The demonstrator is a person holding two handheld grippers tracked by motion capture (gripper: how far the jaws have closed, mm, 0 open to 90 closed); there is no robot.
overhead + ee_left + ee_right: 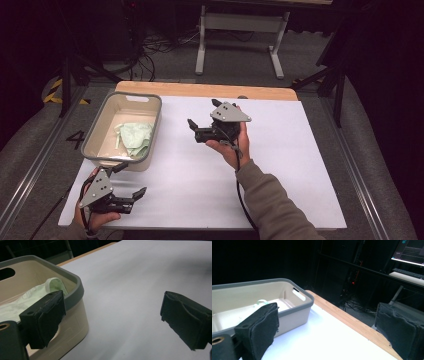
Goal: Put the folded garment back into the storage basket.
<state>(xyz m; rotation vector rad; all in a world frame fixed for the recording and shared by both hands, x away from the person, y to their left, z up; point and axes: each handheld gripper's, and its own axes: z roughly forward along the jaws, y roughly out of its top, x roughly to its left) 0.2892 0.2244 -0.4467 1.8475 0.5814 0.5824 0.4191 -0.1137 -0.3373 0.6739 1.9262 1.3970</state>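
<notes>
A beige bin with a grey rim (156,116) stands at the table's left, with a pale green crumpled bag (136,139) lying inside. My left gripper (130,180) is open near the table's front left corner, just in front of the bin, and holds nothing. In the left gripper view one of the fingers (43,317) overlaps the bin's rim (77,287) and the green bag (53,285). My right gripper (204,114) is held above the table's middle, open and empty, pointing left toward the bin (294,307). A strip of the green bag (260,301) shows over the wall.
The white table top (280,160) has a wooden far edge (200,90). Beyond it are a white table frame (240,30), floor cables (150,55) and dark stands. A painted 4 (76,139) marks the floor at left. A monitor (409,252) glows at the far right.
</notes>
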